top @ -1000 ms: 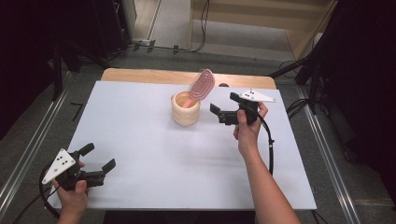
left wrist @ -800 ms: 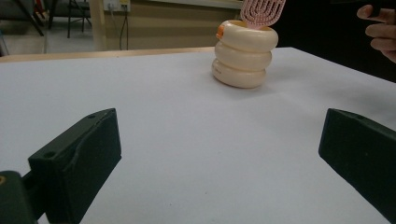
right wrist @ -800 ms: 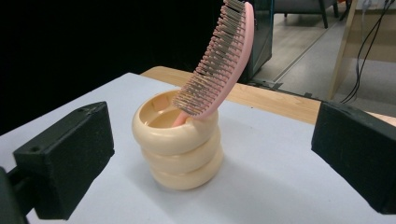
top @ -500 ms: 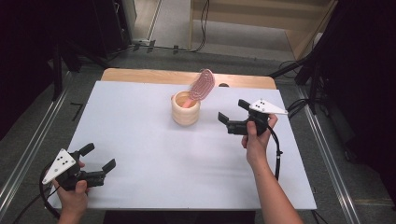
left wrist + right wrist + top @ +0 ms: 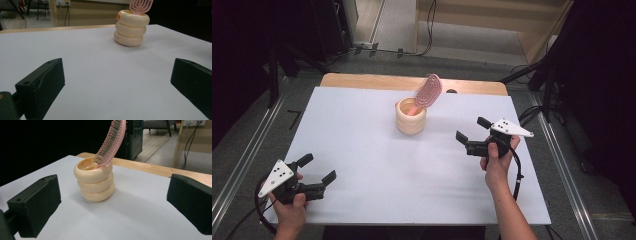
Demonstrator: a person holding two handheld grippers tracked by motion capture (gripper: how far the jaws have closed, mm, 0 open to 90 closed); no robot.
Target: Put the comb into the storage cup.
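The left tongs (image 5: 318, 168) sit at the near left corner of the bench (image 5: 362, 150), held in the left hand (image 5: 287, 197), with their jaws spread wide and nothing between them. In the left gripper view the 2 black jaws stand far apart over bare white bench, and the holder (image 5: 131, 28) stands well beyond them, toward the far side.

Toward the middle of the bench, near its far edge, the cream holder (image 5: 411, 116) stands upright; it looks like 3 stacked rings. A pink brush (image 5: 428, 91) stands in it, handle down, its head leaning up and out over the rim toward the right and the far side. In the right gripper view the brush (image 5: 111, 141) shows its bristles and rests against the rim of the holder (image 5: 95, 181).

At the right, the right tongs (image 5: 471, 129) are held in the right hand (image 5: 497, 157) above the bench, pointing left toward the holder and well apart from it. Their jaws are released too, gaping, with nothing held. In their own view the holder sits between the 2 jaws, farther off.
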